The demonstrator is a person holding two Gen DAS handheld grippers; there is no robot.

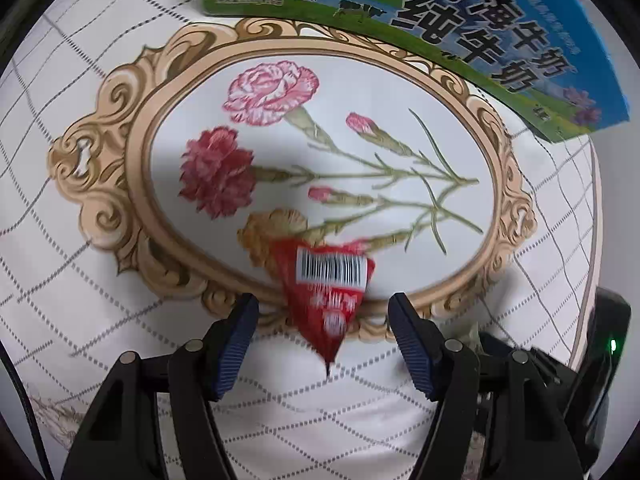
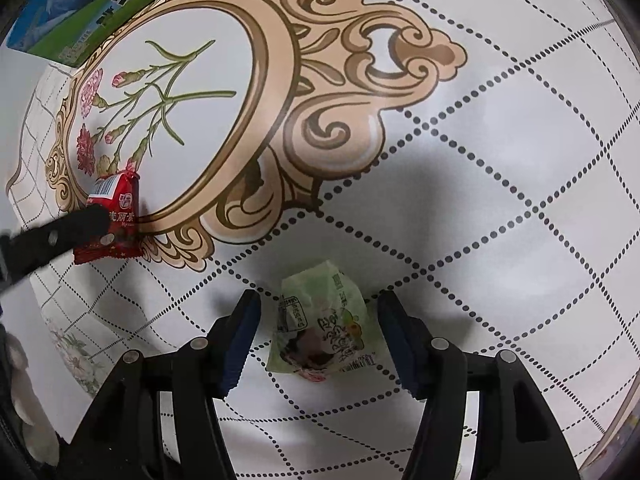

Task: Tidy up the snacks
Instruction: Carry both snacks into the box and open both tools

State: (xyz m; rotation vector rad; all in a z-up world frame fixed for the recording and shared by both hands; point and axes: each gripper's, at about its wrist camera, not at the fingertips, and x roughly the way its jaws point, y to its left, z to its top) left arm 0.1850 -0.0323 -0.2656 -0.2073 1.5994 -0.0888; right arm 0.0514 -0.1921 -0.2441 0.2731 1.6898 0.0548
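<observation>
A red snack packet with a barcode lies on the flowered tablecloth, between the open fingers of my left gripper; the fingers stand apart from it on both sides. It also shows in the right wrist view, with a left gripper finger over it. A pale green snack packet lies on the cloth between the open fingers of my right gripper, untouched. A green and blue milk carton box stands at the far side, also seen in the right wrist view.
The tablecloth is white with dotted diamond lines and a gold oval frame of printed carnations. The table's edge runs at the right of the left wrist view.
</observation>
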